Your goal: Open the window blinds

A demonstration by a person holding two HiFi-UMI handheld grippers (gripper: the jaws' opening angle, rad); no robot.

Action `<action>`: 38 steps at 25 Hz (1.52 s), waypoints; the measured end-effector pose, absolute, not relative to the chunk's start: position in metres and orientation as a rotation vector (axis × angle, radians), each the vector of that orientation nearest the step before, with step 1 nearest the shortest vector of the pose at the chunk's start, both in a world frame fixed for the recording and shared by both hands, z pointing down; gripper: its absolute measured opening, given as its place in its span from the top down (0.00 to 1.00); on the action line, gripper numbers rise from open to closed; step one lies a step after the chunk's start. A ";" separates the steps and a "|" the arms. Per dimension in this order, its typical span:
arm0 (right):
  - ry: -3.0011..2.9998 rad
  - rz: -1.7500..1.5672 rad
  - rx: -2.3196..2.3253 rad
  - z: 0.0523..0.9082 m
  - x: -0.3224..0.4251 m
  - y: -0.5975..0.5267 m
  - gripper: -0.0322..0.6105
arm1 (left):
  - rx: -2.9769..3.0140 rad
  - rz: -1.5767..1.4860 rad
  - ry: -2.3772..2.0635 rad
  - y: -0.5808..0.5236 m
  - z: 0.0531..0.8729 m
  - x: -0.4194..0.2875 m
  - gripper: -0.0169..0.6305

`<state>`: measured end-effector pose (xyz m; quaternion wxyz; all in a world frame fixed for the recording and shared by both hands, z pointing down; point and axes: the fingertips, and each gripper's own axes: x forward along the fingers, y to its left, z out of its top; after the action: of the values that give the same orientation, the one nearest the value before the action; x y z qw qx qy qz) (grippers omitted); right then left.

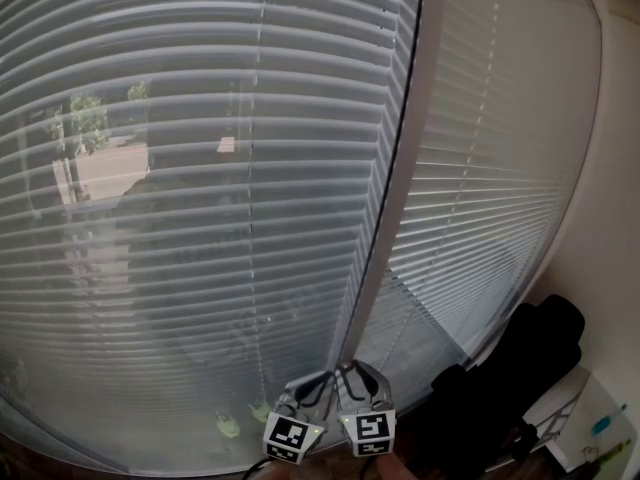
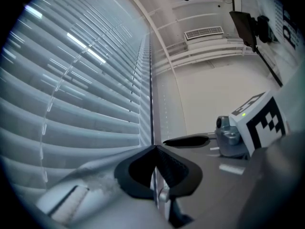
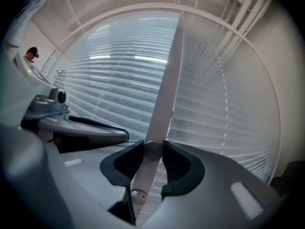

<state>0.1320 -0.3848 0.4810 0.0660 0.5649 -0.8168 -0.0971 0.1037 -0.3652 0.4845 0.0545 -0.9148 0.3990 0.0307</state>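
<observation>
Two panels of white slatted blinds (image 1: 200,198) cover the window, their slats tilted nearly shut. A white tilt wand (image 3: 164,89) hangs between the panels, and my right gripper (image 3: 152,151) is shut on it near its lower end. The wand's rounded tip (image 3: 137,195) pokes out below the pads. My left gripper (image 2: 155,151) sits just left of the right one, its pads pinched together on a thin dark cord (image 2: 151,89) that runs straight up along the blind's edge. In the head view both grippers (image 1: 312,388) (image 1: 358,383) show side by side at the bottom.
A dark bulky object (image 1: 520,378) stands at the lower right by the wall, with a white box (image 1: 590,428) beside it. The second blind panel (image 1: 490,168) fills the right. A ceiling vent (image 2: 204,32) shows in the left gripper view.
</observation>
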 end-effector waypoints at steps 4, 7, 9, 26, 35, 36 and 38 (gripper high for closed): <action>-2.498 -0.200 1.756 0.484 0.136 -0.387 0.74 | -2.781 0.092 1.204 -0.365 0.484 0.104 0.99; -2.532 -0.111 1.788 0.483 0.136 -0.387 0.74 | -2.783 0.095 1.198 -0.365 0.484 0.105 0.99; -2.558 -0.040 1.809 0.483 0.137 -0.387 0.74 | -2.784 0.098 1.195 -0.366 0.484 0.105 0.99; -2.612 0.126 1.847 0.482 0.139 -0.388 0.74 | -2.791 0.098 1.207 -0.366 0.481 0.103 0.99; -2.360 -0.432 1.657 0.483 0.132 -0.380 0.74 | -2.795 0.102 1.197 -0.365 0.485 0.106 0.99; -2.335 -0.483 1.633 0.483 0.130 -0.380 0.74 | -2.797 0.102 1.198 -0.366 0.486 0.106 0.99; -2.282 -0.574 1.584 0.482 0.127 -0.380 0.74 | -2.800 0.104 1.200 -0.366 0.487 0.105 0.99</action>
<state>0.1265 -0.3799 0.4816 0.1521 0.5521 -0.7951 -0.1999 0.1054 -0.3661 0.4866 0.0466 -0.9176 0.3933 0.0341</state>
